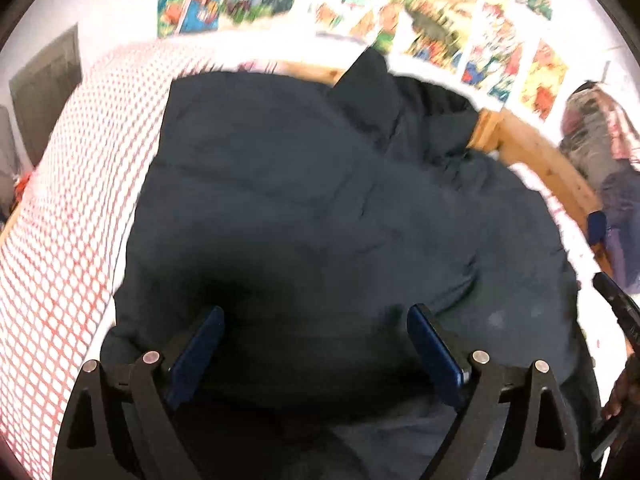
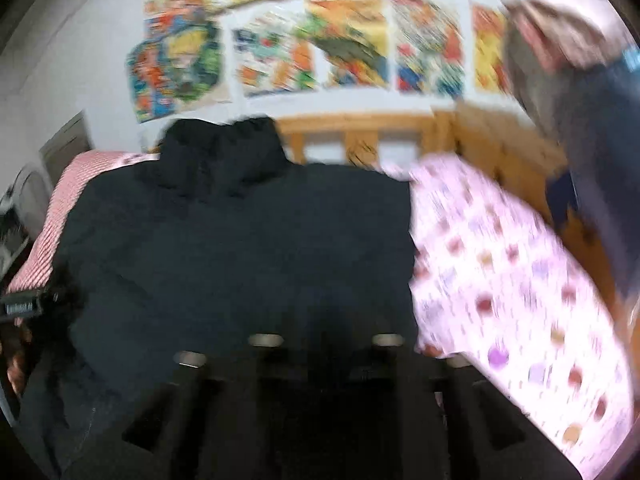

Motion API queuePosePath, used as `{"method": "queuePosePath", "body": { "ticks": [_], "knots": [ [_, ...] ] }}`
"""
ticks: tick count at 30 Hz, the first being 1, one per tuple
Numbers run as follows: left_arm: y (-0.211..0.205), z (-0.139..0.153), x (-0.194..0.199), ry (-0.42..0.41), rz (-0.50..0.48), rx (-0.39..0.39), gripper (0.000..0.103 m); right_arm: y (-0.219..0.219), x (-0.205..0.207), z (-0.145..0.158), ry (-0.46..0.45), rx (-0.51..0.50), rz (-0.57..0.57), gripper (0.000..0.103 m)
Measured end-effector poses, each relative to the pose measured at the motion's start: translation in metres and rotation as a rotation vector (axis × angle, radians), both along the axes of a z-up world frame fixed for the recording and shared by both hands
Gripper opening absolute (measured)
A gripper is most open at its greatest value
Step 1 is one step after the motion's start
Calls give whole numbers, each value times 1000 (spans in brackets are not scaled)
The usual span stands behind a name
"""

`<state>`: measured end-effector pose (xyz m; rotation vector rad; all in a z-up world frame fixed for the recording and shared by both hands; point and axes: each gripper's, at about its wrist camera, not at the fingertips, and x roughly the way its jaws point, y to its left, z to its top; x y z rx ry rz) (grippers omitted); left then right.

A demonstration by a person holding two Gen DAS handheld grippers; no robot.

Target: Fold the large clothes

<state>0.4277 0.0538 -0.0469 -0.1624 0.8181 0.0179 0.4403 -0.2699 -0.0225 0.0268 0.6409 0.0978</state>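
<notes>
A large dark navy jacket [image 1: 320,200] lies spread on the bed, collar toward the wall. My left gripper [image 1: 316,312] hangs just above its near part, open, blue pads [image 1: 200,352] wide apart with nothing between them. In the right wrist view the same jacket [image 2: 240,248] fills the middle, collar up at the headboard. My right gripper [image 2: 325,320] is over its lower edge. The view is blurred and the black fingers are lost against the dark cloth; the linkage pins sit close together. The right gripper [image 1: 618,312] shows at the left view's right edge.
A red-checked cover [image 1: 60,240] lies left of the jacket and a pink patterned sheet [image 2: 500,280] right of it. A wooden bed rail [image 2: 360,132] runs along the poster-covered wall [image 2: 320,40]. Clothes hang at the right [image 1: 600,140].
</notes>
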Motion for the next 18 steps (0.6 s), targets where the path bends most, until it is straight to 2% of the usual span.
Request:
{"method": "queuePosePath", "body": {
  "ticks": [1,3,7,9,12,14,18],
  "knots": [
    [-4,6,-2,-22,-15,7,92,11,0,5,-14,-7,48,58],
    [-13,17,-2,-57,-65,48,92,29,2,5,-2,-7,136,59],
    [-29,19,17,-42,-157,142,92,46,9,-15,74,-6,197,59],
    [-34,11,30,-2,-203,179,92,49,18,-24,108,-13,199,59],
    [-37,-9,47,72,-204,246,95,49,34,-36,153,-17,199,59],
    [-33,-22,56,108,-180,229,103,49,41,-43,171,-18,191,59],
    [-25,-43,65,134,-170,192,103,51,57,-64,216,9,187,60]
  ]
}}
